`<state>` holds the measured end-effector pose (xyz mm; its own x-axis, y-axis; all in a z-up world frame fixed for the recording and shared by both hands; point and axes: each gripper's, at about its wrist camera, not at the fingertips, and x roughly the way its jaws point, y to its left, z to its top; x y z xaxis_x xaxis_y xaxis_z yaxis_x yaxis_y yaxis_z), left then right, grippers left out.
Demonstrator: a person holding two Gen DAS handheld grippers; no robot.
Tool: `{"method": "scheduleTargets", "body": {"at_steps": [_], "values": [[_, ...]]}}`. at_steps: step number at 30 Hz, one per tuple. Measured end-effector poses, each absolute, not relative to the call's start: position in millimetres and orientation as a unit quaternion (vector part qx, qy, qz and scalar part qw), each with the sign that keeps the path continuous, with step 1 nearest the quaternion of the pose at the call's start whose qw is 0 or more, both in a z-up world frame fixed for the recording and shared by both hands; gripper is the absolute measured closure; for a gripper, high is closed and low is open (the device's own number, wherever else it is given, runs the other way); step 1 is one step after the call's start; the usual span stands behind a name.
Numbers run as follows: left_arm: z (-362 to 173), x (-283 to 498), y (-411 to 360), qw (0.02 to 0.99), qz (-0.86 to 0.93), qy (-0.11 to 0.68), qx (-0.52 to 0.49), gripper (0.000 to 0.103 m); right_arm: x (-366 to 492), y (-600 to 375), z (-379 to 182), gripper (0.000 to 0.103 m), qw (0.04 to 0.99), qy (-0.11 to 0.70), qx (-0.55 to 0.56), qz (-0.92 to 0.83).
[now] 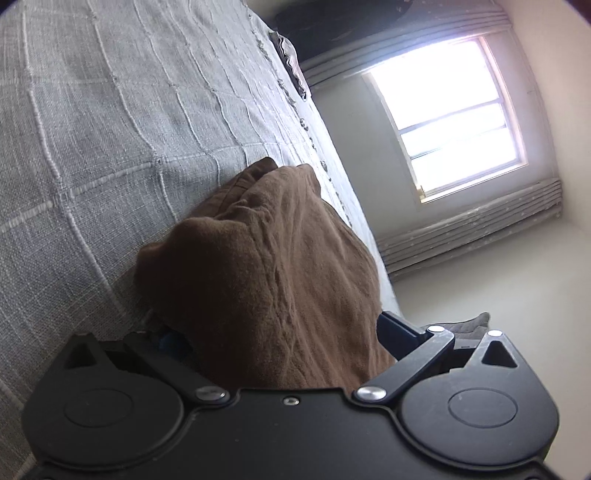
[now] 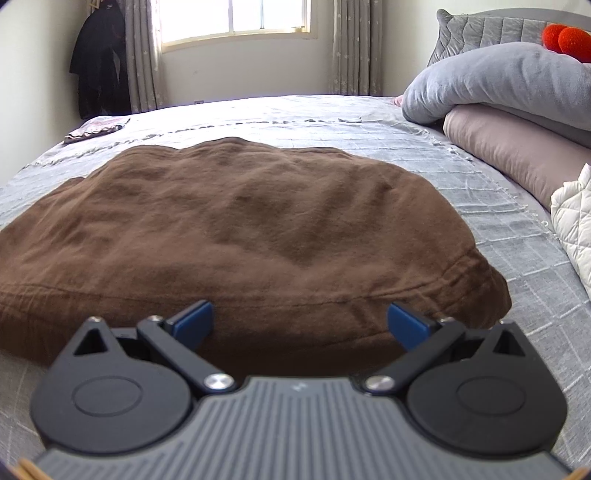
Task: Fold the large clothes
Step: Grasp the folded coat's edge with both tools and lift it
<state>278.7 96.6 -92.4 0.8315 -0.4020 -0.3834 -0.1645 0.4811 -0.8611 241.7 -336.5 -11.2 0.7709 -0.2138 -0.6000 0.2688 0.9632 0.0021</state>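
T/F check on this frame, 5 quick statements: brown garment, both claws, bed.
1. The brown garment lies on the grey bedspread. True.
2. The right claw is shut on the garment. False: open, its blue fingertips spread wide at the hem.
3. Brown fabric fills the left claw. True.
4. The window has its curtains drawn shut. False: they hang at the sides.
5. The garment is white. False: brown.

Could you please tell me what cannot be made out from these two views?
- Left wrist view: the crumpled brown fabric garment covers the left hand-held gripper, hiding its fingertips and grip.
- Right wrist view: the garment's left part is cut off by the frame edge.
- Both views: the garment type is unclear.
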Motion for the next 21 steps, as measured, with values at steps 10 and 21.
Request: {"method": "scheduleTargets", "body": {"at_steps": [10, 21], "values": [[-97.1, 281.0, 88.9, 0.868, -0.017, 0.269, -0.417, 0.067, 238.9, -319.8, -2.1, 0.007, 0.969, 0.235, 0.063, -0.047], [4.6, 235.7, 10.4, 0.961, -0.132, 0.086, -0.228, 0.079, 282.0, -312.0, -39.5, 0.073, 0.930, 0.296, 0.192, 0.103]]}}
